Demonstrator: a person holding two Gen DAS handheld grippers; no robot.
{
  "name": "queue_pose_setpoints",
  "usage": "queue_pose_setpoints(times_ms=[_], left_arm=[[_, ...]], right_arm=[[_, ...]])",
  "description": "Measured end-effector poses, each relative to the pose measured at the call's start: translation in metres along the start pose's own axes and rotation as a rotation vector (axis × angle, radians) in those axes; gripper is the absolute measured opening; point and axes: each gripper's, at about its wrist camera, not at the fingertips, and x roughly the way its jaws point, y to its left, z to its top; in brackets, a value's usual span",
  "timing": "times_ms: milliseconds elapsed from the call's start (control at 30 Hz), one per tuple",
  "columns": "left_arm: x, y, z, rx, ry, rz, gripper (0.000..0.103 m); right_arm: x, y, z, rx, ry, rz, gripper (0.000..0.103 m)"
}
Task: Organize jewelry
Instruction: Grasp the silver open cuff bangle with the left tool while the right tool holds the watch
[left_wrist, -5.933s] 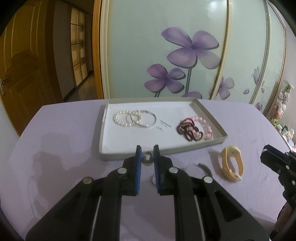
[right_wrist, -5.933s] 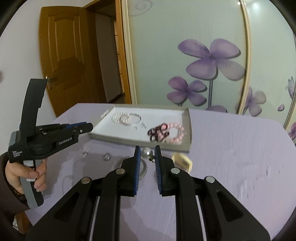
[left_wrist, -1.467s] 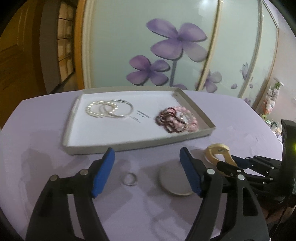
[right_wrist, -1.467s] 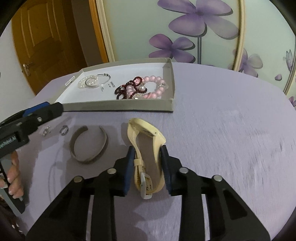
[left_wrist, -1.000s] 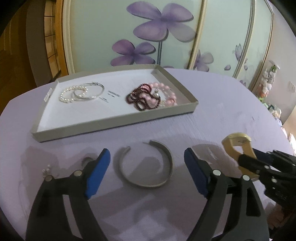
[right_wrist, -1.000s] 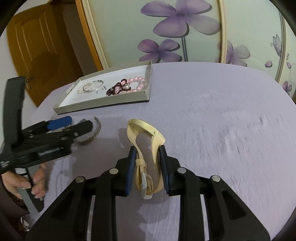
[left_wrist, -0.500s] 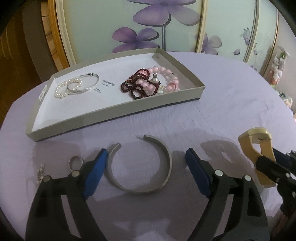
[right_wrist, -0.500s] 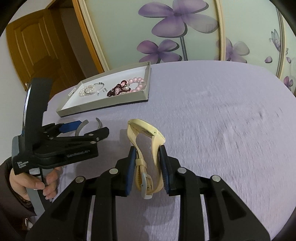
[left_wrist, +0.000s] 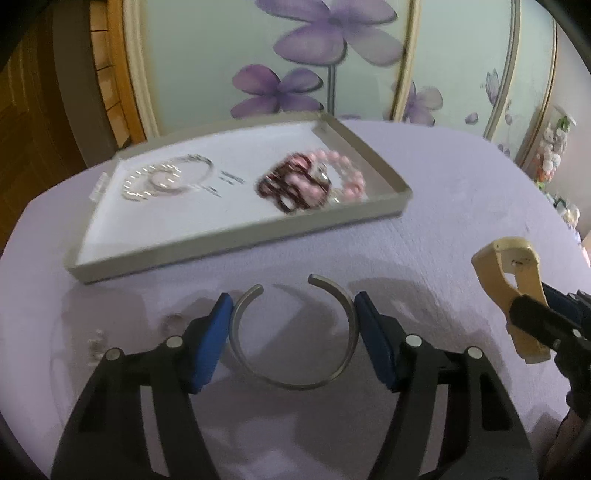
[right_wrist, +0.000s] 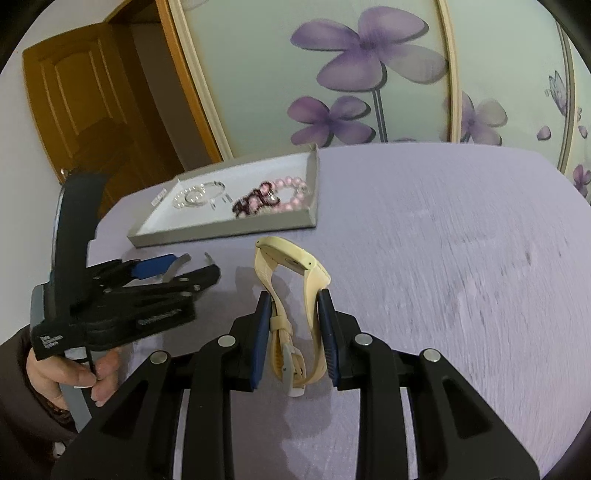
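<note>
On the lilac tablecloth (left_wrist: 443, 206) lies one open metal cuff bangle (left_wrist: 295, 369), its gap facing one shallow grey tray (left_wrist: 236, 236) set just beyond it. Two grippers are at work. At the left gripper (left_wrist: 293, 325) the blue pads (left_wrist: 212, 343) are spread wide and stand on either side of the bangle, close against its outer curve; whether they touch it cannot be told. Seen from the right wrist, the right gripper (right_wrist: 294, 338) pinches one cream watch (right_wrist: 291, 280) by its strap, with the watch case ahead of the fingertips and the buckle end hanging back between the fingers; whether it clears the cloth I cannot tell.

Inside the tray there are two clusters, blurred in the left view: toward the left, a pearl bracelet (left_wrist: 147, 182) overlapping a thin silver bangle (left_wrist: 192, 173), and toward the right, a dark red bead strand (left_wrist: 288, 188) tangled with a pink bead bracelet (left_wrist: 343, 177). A few tiny pieces lie between the clusters, too small to name.

Two more small items sit on the cloth left of the left gripper: one small ring (left_wrist: 173, 320) and one tiny pale piece (left_wrist: 96, 339), both blurred. Behind the table stand glass sliding doors (right_wrist: 369, 74) printed with purple flowers, and a wooden door (right_wrist: 85, 92) to the left.
</note>
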Motion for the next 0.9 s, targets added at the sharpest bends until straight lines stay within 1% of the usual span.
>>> queue_pose_setpoints(times_ms=[133, 267, 467, 600, 900], left_arm=[[-0.024, 0.025, 0.011, -0.042, -0.073, 0.005, 0.067], [-0.047, 0.056, 0.025, -0.088, -0.153, 0.025, 0.067], [-0.070, 0.089, 0.036, -0.148, -0.241, 0.058, 0.067], [-0.071, 0.095, 0.041, -0.157, -0.258, 0.072, 0.067], [-0.054, 0.106, 0.053, -0.172, -0.268, 0.065, 0.067]], right_arm=[[-0.002, 0.010, 0.009, -0.019, -0.025, 0.014, 0.027], [-0.002, 0.020, 0.019, -0.039, -0.056, 0.030, 0.027], [0.001, 0.038, 0.035, -0.077, -0.098, 0.055, 0.027], [0.009, 0.047, 0.042, -0.091, -0.109, 0.068, 0.027], [0.037, 0.059, 0.060, -0.126, -0.119, 0.065, 0.027]])
